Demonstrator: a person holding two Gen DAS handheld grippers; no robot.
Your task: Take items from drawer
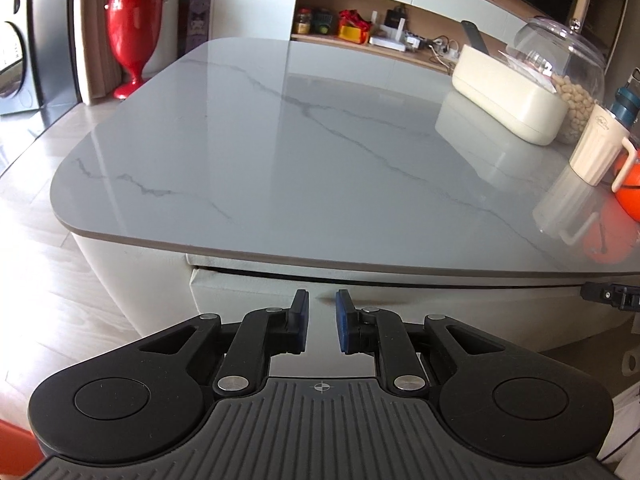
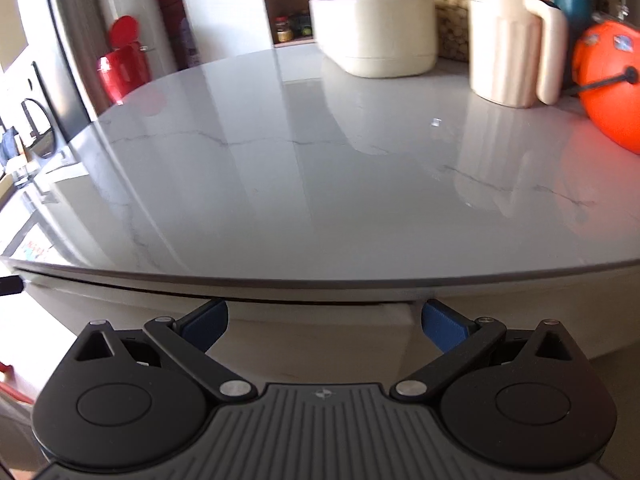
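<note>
Pale drawer (image 1: 256, 292) under tabletop, seemingly shut

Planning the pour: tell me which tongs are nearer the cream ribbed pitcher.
Right. The right tongs face the cream ribbed pitcher across the table; the left tongs see it far right.

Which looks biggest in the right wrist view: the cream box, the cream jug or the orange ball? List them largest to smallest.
1. Cream box, the widest of the three.
2. Cream jug, taller but narrower; it stands nearer the camera, so its rank against the box is unsure.
3. Orange ball: cut off by the frame edge, so its full size cannot be judged.
</note>
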